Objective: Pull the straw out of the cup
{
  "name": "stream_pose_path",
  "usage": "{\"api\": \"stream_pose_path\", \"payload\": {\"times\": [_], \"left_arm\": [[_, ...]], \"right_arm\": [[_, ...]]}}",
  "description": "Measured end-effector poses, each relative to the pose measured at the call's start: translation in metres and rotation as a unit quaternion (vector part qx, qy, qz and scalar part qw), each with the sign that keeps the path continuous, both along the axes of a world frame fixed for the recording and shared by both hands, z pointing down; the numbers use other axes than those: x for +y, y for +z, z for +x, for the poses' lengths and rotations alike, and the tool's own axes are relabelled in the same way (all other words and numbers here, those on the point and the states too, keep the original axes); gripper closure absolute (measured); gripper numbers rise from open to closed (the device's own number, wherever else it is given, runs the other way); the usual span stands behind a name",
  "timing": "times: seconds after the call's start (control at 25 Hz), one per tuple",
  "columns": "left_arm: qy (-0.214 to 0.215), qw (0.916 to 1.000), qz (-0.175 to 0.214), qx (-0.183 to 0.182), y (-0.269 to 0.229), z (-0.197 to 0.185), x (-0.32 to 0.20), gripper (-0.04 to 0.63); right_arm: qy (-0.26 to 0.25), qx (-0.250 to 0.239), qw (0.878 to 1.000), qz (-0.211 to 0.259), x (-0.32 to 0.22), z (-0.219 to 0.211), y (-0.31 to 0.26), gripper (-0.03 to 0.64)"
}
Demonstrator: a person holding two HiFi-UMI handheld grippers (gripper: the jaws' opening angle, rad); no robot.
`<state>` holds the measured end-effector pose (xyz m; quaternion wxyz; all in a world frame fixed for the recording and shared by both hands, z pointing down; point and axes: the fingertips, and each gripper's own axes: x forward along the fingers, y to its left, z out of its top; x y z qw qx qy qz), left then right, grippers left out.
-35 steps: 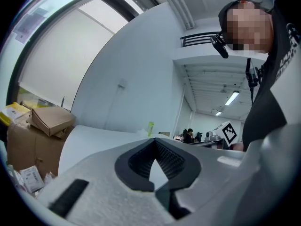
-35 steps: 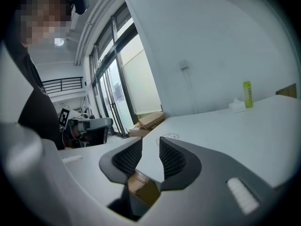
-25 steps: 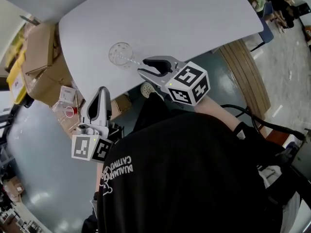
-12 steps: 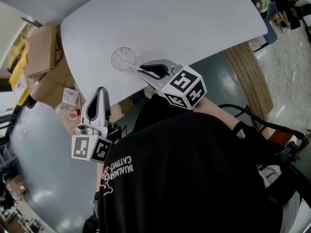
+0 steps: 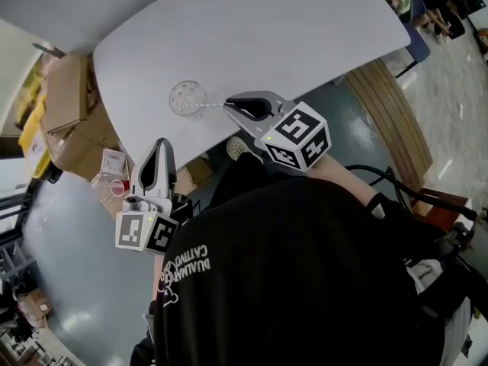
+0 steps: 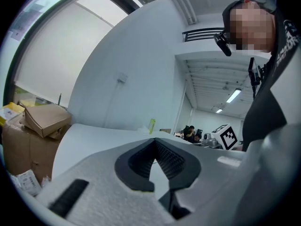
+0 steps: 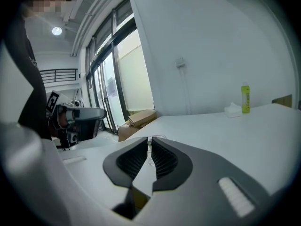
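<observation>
Head view: the clear cup (image 5: pixel 187 97) stands near the close edge of the white surface (image 5: pixel 290 29). The straw (image 5: pixel 210 102) leans out over its rim toward the right tongs (image 5: pixel 228 103), whose tips meet the straw's free end just beside the cup. The left tongs (image 5: pixel 162 145) hang off the surface's edge, well apart from the cup and near some cardboard boxes (image 5: pixel 65 90). Left gripper view: we see these tongs pressed together at the tips with nothing between them. Right gripper view: the jaws have just been closing and stand nearly together, clamped on the thin straw that runs up the narrow slit between the ribbed pads. The cup's rim shows faintly just past the tips, with a green bottle (image 7: pixel 245 98) far back on the surface. We judge the step in hand to be the draw itself — the grasp looks made, the straw not yet out. To do it well we would pull along the straw's own line, up and back toward the tongs, rather than sideways. Nothing braces the light cup, so it may tip or slide if the straw levers on the rim. We would keep the pads firm but not crushing — a thin straw can slip or flatten — and raise the end until the lower tip clears the rim before moving away.
</observation>
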<state>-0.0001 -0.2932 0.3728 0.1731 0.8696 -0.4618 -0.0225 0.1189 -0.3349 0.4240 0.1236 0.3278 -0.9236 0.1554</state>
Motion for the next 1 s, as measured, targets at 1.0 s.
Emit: {"api": "stream_pose_path", "payload": {"times": [1.0], "left_arm": [[-0.052, 0.9985, 0.004, -0.014, -0.015, -0.045, 0.127, 0.592]], "right_arm": [[0.081, -0.126, 0.989, 0.007, 0.072, 0.047, -0.079, 0.584]]}}
